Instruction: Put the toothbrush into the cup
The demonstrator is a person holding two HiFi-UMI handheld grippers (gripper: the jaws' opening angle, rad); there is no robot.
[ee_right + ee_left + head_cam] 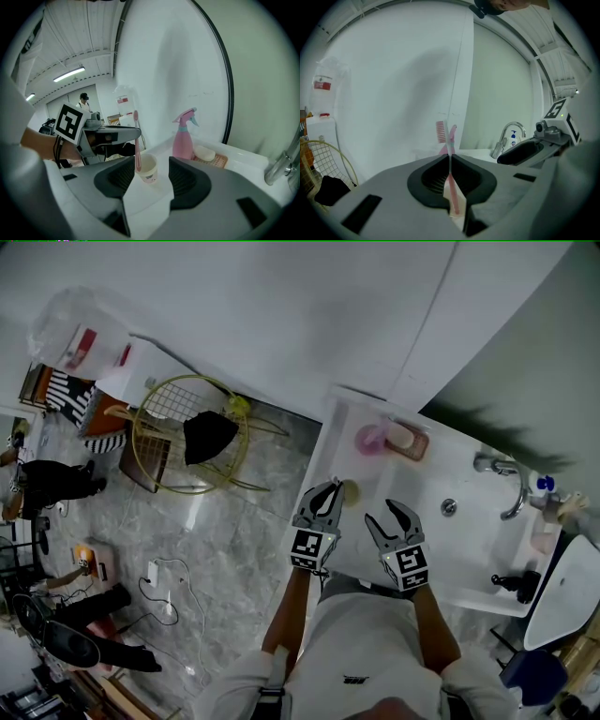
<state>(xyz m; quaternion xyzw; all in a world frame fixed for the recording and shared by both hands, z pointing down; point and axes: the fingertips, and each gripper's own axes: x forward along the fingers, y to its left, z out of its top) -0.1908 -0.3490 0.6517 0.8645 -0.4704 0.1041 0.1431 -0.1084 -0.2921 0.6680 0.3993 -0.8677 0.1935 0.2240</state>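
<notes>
A pink toothbrush (450, 154) stands upright with its bristles on top, and my left gripper (450, 164) is shut on its handle. In the right gripper view the toothbrush (136, 140) hangs at the left rim of a small white cup (148, 169) on the white sink counter. I cannot tell whether its lower end is inside the cup. My right gripper (151, 176) is open and holds nothing, with the cup framed between its jaws farther off. In the head view the left gripper (323, 491) is beside the cup (351, 489), and the right gripper (391, 517) is just to its right.
A pink spray bottle (183, 136) and a soap dish (209, 158) with a bar of soap stand behind the cup. The faucet (509, 486) and basin (450, 521) lie to the right. A wire basket (187, 432) stands on the floor to the left.
</notes>
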